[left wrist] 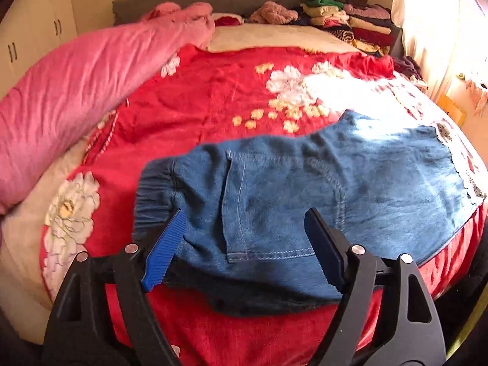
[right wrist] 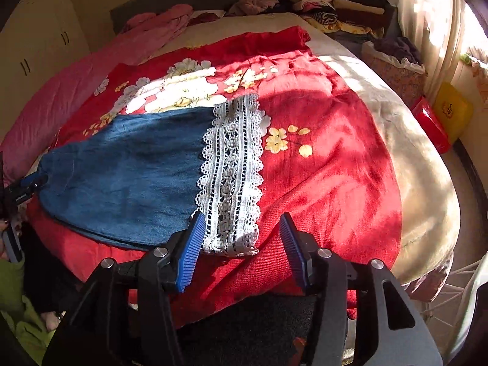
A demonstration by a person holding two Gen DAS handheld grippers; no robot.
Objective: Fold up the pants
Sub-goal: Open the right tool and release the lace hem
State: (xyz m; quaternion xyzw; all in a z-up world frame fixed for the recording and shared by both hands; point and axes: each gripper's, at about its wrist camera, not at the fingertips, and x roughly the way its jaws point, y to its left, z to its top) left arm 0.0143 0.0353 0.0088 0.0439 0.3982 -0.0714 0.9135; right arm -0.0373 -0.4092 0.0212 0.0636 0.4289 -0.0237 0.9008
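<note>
Pants (left wrist: 305, 189): blue denim, lace hem (right wrist: 231, 164), lying flat near the front edge of the bed (right wrist: 427, 183); long axis runs left to right, waistband left, hem right.
Left hand-held gripper (left wrist: 244, 235): jaws apart, empty, over the waistband end with the back pocket between them.
Right hand-held gripper (right wrist: 241, 235): jaws apart, gripping nothing, lace hem corner between them; nearer the hem.
Surface: red floral blanket (left wrist: 198, 97), soft, rumpled.
Room: pink quilt (left wrist: 76, 97) left, stacked clothes (left wrist: 350, 21) by headboard, sunlit curtain right.
</note>
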